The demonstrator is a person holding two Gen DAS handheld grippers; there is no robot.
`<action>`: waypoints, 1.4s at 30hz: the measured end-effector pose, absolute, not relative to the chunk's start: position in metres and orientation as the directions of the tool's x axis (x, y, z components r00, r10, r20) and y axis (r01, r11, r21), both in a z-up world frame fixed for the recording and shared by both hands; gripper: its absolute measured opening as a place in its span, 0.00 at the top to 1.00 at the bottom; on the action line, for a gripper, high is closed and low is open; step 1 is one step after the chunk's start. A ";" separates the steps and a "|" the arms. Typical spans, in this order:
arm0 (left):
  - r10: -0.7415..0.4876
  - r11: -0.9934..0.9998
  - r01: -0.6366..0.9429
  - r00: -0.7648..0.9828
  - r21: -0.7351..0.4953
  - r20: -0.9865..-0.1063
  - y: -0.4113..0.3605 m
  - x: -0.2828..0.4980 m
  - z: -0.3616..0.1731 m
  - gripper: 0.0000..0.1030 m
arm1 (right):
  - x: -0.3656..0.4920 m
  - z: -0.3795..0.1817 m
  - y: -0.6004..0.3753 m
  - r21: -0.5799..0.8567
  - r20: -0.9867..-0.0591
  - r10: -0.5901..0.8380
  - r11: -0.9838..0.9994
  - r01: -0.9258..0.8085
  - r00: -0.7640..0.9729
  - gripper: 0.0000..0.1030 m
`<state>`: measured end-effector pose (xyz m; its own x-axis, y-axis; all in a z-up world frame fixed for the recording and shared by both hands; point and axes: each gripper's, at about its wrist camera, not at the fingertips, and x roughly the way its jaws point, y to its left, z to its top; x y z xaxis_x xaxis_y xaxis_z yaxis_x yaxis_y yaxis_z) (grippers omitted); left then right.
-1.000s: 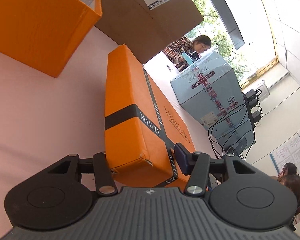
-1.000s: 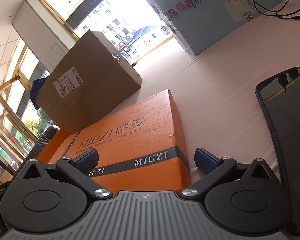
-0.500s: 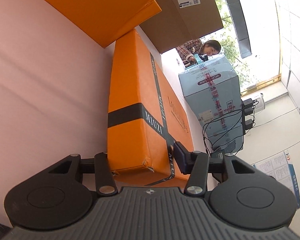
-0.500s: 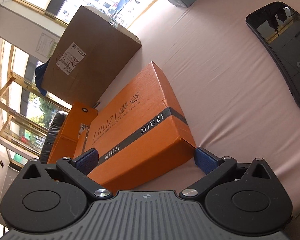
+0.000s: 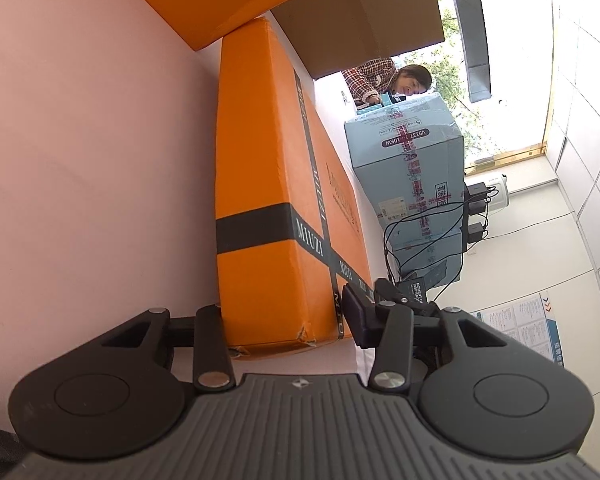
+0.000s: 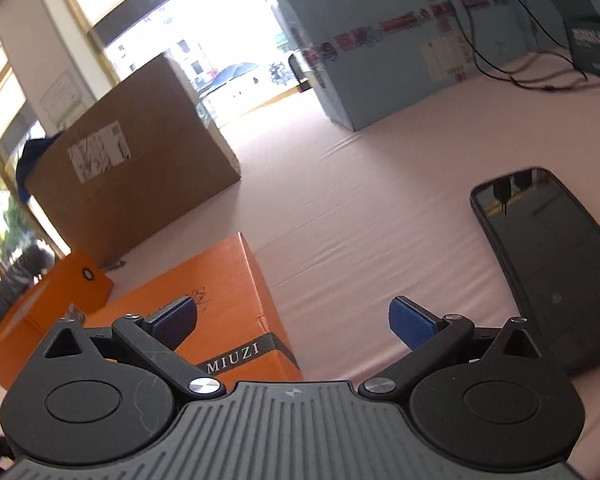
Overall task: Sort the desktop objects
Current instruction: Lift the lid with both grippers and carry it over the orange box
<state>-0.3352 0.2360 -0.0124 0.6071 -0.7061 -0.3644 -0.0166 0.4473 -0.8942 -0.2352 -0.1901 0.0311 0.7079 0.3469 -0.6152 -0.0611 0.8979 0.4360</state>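
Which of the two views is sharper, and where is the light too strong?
Left wrist view: sharp, the MIUZI print on the long orange cardboard box is readable; the window is bright. Right wrist view: softer, the labels on the pale blue carton are smeared, and the window is burnt to white.

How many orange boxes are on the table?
2: the MIUZI box lies between the closing left gripper's fingers; an open orange box sits beyond it. Others may be hidden.
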 end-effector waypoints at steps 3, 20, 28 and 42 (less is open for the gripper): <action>-0.718 0.460 0.014 0.595 -0.888 -0.363 0.234 -0.337 -0.010 0.60 | -0.204 0.027 -0.192 0.490 -0.646 0.443 0.865 -0.107 0.622 0.00; -0.763 0.530 0.221 0.545 -0.819 -0.347 0.240 -0.366 0.012 0.42 | -0.215 0.008 -0.212 0.903 -0.143 0.956 0.232 -0.362 0.257 0.00; -0.678 0.561 0.220 0.676 -0.798 -0.290 0.286 -0.383 0.036 0.38 | -0.229 0.029 -0.185 0.859 -0.138 0.930 0.284 -0.426 0.341 0.57; -0.484 0.739 0.304 0.860 -0.601 -0.160 0.342 -0.403 0.140 0.33 | -0.215 0.110 -0.108 0.768 0.026 0.930 0.216 -0.603 0.366 0.55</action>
<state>-0.4032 0.3422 0.1397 0.8605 -0.4838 -0.1598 0.3039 0.7390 -0.6013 -0.2146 -0.1083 0.1097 0.3662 0.9302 0.0263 -0.6029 0.2156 0.7681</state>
